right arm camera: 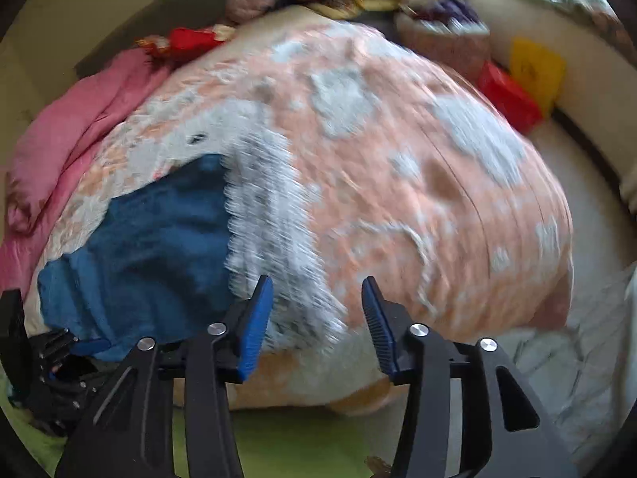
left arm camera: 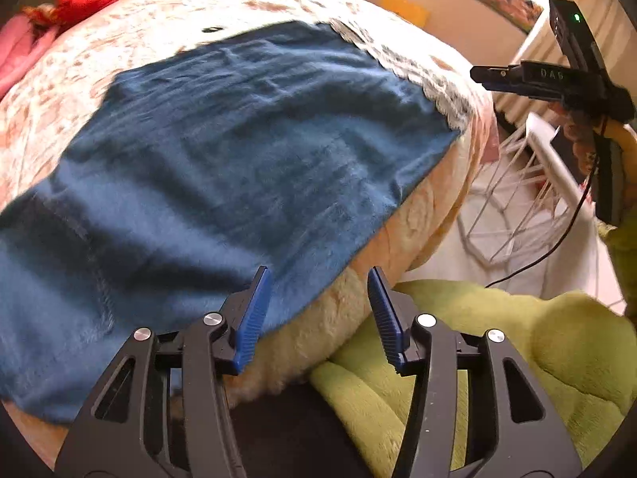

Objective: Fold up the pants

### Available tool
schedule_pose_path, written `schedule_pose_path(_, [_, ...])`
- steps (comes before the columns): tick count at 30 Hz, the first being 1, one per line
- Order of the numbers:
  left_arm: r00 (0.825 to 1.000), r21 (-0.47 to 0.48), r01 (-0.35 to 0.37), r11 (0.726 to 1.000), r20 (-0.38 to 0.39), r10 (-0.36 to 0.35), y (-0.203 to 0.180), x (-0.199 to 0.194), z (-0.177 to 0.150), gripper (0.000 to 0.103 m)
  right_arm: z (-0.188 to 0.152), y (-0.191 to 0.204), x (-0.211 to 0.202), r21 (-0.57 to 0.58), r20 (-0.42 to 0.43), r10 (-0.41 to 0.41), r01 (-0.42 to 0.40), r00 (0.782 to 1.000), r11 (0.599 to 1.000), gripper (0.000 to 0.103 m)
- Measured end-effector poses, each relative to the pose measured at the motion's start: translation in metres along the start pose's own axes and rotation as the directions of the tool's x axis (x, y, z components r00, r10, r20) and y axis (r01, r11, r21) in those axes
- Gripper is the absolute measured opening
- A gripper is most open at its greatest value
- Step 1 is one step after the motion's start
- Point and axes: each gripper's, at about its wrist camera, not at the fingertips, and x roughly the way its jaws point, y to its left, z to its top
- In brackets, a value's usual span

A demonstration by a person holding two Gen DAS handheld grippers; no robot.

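Blue pants (left arm camera: 223, 159) lie spread flat on a peach floral bedspread (left arm camera: 167, 4), reaching the bed's near edge. My left gripper (left arm camera: 318, 279) hovers open over that near edge; its left finger (left arm camera: 254, 310) is above the cloth and nothing sits between the pads. In the right wrist view the pants (right arm camera: 151, 247) show at the lower left, beside a grey-white patch of the bedspread (right arm camera: 398, 183). My right gripper (right arm camera: 317, 285) is open above that patch, just right of the pants' edge, and holds nothing. The view is motion-blurred.
A pink blanket (right arm camera: 79, 119) and a red item (right arm camera: 187, 40) lie at the bed's far left. A white wire rack (left arm camera: 529, 199) stands right of the bed. Green plush clothing (left arm camera: 497, 338) is below the grippers. Red and yellow items (right arm camera: 513, 91) sit by the far wall.
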Motion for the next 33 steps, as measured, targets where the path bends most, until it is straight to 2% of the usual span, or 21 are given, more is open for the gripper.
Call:
schedule_pose_path(2, [0.999, -0.049, -0.001, 0.999, 0.048, 0.003, 0.012, -0.017, -0.005, 0.045, 0.002, 0.017, 0.003, -0.056, 0.002, 0.043, -0.043, 0.999, 0.998, 0.047])
schedule_pose_path(3, [0.998, -0.071, -0.018, 0.997, 0.066, 0.023, 0.018, -0.023, -0.005, 0.049, 0.003, 0.023, 0.007, -0.074, -0.007, 0.063, -0.063, 0.998, 0.995, 0.048])
schedule_pose_path(5, [0.992, -0.134, -0.085, 0.987, 0.084, 0.096, 0.040, -0.037, -0.009, 0.050, 0.003, 0.042, 0.021, -0.130, -0.043, 0.108, -0.113, 0.993, 0.985, 0.048])
schedule_pose_path(7, [0.978, -0.237, -0.178, 0.955, 0.064, 0.198, 0.071, -0.046, -0.015, 0.054, 0.000, 0.056, 0.032, -0.171, -0.075, 0.119, -0.130, 0.990, 0.977, 0.048])
schedule_pose_path(8, [0.968, -0.271, -0.225, 0.936, 0.047, 0.246, 0.083, -0.049, -0.017, 0.058, -0.001, 0.061, 0.038, -0.184, -0.093, 0.118, -0.134, 0.989, 0.974, 0.048])
schedule_pose_path(10, [0.947, -0.321, -0.300, 0.898, 0.017, 0.322, 0.102, -0.054, -0.024, 0.059, -0.005, 0.064, 0.048, -0.191, -0.129, 0.102, -0.125, 0.986, 0.973, 0.048])
schedule_pose_path(11, [0.941, -0.353, -0.314, 0.881, 0.008, 0.338, 0.113, -0.057, -0.029, 0.060, -0.006, 0.062, 0.053, -0.189, -0.148, 0.086, -0.113, 0.985, 0.975, 0.049])
schedule_pose_path(13, [0.941, -0.393, -0.298, 0.870, 0.034, 0.338, 0.127, -0.064, -0.036, 0.060, -0.010, 0.055, 0.059, -0.177, -0.181, 0.046, -0.078, 0.982, 0.981, 0.050])
schedule_pose_path(14, [0.934, -0.401, -0.309, 0.863, 0.043, 0.354, 0.132, -0.065, -0.039, 0.060, -0.011, 0.049, 0.061, -0.161, -0.187, 0.046, -0.077, 0.981, 0.984, 0.050])
schedule_pose_path(16, [0.943, -0.420, -0.281, 0.863, 0.048, 0.330, 0.139, -0.066, -0.043, 0.060, -0.012, 0.040, 0.062, -0.126, -0.187, 0.065, -0.090, 0.980, 0.988, 0.050])
schedule_pose_path(19, [0.939, -0.408, -0.297, 0.863, 0.041, 0.342, 0.135, -0.065, -0.042, 0.060, -0.015, 0.039, 0.062, -0.118, -0.190, 0.077, -0.101, 0.979, 0.988, 0.051])
schedule_pose_path(21, [0.923, -0.383, -0.336, 0.860, 0.045, 0.381, 0.127, -0.066, -0.039, 0.061, -0.014, 0.042, 0.059, -0.130, -0.189, 0.084, -0.109, 0.978, 0.985, 0.057])
schedule_pose_path(23, [0.895, -0.343, -0.387, 0.856, 0.082, 0.438, 0.114, -0.073, -0.033, 0.073, -0.010, 0.047, 0.047, -0.138, -0.157, 0.116, -0.138, 0.981, 0.981, 0.060])
schedule_pose_path(24, [0.892, -0.332, -0.388, 0.860, 0.100, 0.441, 0.109, -0.076, -0.030, 0.073, -0.005, 0.048, 0.039, -0.148, -0.122, 0.129, -0.146, 0.984, 0.978, 0.062])
schedule_pose_path(26, [0.896, -0.329, -0.360, 0.873, 0.139, 0.422, 0.103, -0.085, -0.020, 0.073, 0.005, 0.047, 0.029, -0.157, -0.073, 0.133, -0.143, 0.988, 0.977, 0.063])
schedule_pose_path(29, [0.892, -0.304, -0.348, 0.887, 0.182, 0.413, 0.094, -0.094, -0.001, 0.078, 0.023, 0.042, 0.021, -0.155, -0.013, 0.133, -0.133, 0.991, 0.979, 0.063])
schedule_pose_path(33, [0.902, -0.280, -0.312, 0.908, 0.214, 0.375, 0.092, -0.095, 0.025, 0.081, 0.049, 0.032, 0.024, -0.140, 0.012, 0.148, -0.145, 0.989, 0.980, 0.063])
